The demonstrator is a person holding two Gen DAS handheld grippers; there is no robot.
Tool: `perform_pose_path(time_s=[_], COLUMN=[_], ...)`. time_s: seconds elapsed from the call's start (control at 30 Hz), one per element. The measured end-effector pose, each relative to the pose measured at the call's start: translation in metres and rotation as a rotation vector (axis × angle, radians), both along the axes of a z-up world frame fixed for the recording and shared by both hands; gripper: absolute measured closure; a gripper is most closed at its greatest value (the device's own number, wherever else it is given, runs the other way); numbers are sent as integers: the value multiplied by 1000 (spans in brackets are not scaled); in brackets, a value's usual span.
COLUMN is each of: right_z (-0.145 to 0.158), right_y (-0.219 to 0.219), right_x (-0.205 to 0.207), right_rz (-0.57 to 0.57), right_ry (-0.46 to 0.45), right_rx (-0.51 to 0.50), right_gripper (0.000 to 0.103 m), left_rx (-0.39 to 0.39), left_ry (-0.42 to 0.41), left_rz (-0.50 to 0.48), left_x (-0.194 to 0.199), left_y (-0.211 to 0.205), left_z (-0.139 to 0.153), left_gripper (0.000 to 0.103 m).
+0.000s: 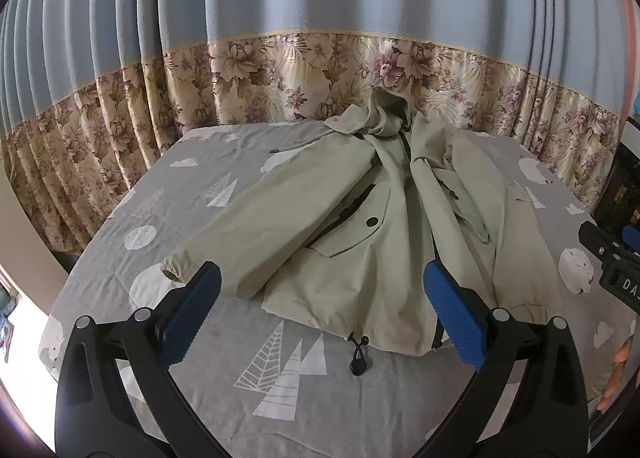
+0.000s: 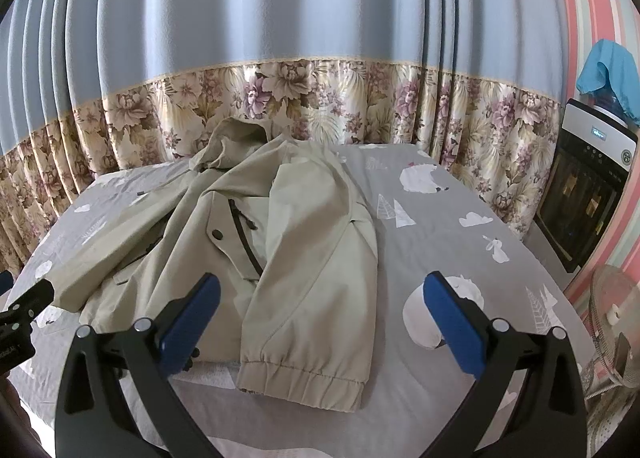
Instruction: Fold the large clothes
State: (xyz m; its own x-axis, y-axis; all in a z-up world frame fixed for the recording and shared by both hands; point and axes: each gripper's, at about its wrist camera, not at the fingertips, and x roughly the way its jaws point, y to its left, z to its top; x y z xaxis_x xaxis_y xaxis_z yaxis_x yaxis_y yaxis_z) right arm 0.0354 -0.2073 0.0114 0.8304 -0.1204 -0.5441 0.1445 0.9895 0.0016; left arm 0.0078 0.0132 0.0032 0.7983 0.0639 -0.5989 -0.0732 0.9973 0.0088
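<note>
Blue curtains hung behind a grey patterned bed (image 1: 280,398) where a khaki jacket (image 1: 360,250) lay spread and rumpled, both tongs, left (image 1: 320,306) and right (image 2: 320,314), wide open and empty above it; smoothing the sleeves first seemed wise.

We're in a home bedroom — a bed under a grey sheet printed with white trees (image 1: 280,410), pleated blue curtains with a floral hem (image 2: 280,98), a black-and-white water dispenser (image 2: 588,178).
</note>
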Motion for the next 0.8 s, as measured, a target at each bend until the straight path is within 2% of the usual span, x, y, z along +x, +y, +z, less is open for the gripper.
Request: perform_pose_path(time_s=[0.8], right_z=[-5], right_y=[-5], right_x=[2], right_rz=[-11], right_ry=[-9], right_rx=[-13], right_gripper=[2], left_rx=[10], left_ry=[14], left_rz=[13], left_x=[4], left_y=[-1], left_z=[-9], left_gripper=[3])
